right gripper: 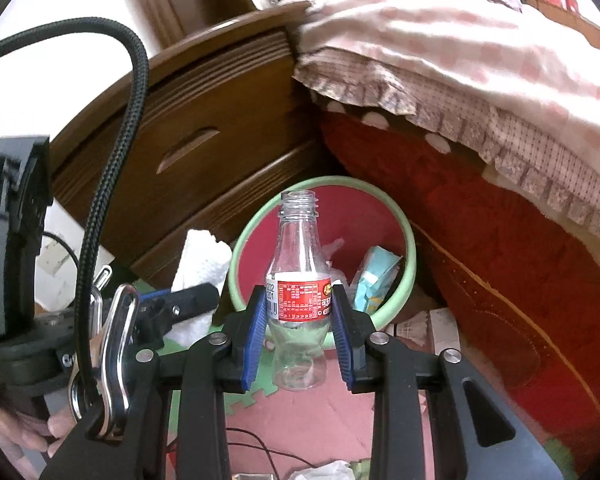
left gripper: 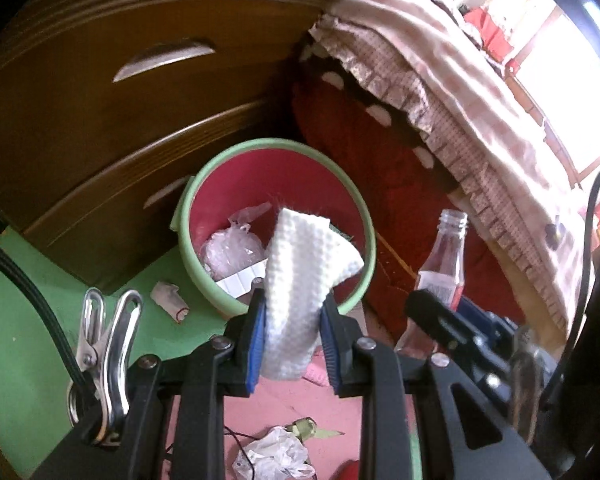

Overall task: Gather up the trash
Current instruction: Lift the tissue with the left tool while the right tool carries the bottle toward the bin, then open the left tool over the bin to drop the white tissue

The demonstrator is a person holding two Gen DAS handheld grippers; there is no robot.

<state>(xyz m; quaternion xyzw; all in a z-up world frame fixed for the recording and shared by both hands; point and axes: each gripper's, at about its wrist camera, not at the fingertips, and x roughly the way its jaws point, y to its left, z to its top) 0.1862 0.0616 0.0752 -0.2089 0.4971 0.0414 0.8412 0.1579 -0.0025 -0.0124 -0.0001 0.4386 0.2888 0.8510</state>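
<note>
My left hand-held gripper [left gripper: 293, 322] pinches a soft, light paper towel [left gripper: 300, 276] at its middle, over the green-rimmed bin [left gripper: 332, 168]. My right hand-held gripper [right gripper: 300, 320] clamps an empty plastic bottle [right gripper: 299, 280] at the label; it seems light, slippery and easy to crush.

bin [left gripper: 188, 208] mint green rim, pink-red inside; paper towel [left gripper: 300, 272] white, dimpled; bottle [right gripper: 298, 276] clear, red label; bedspread [right gripper: 460, 72] pink-cream checks
</note>
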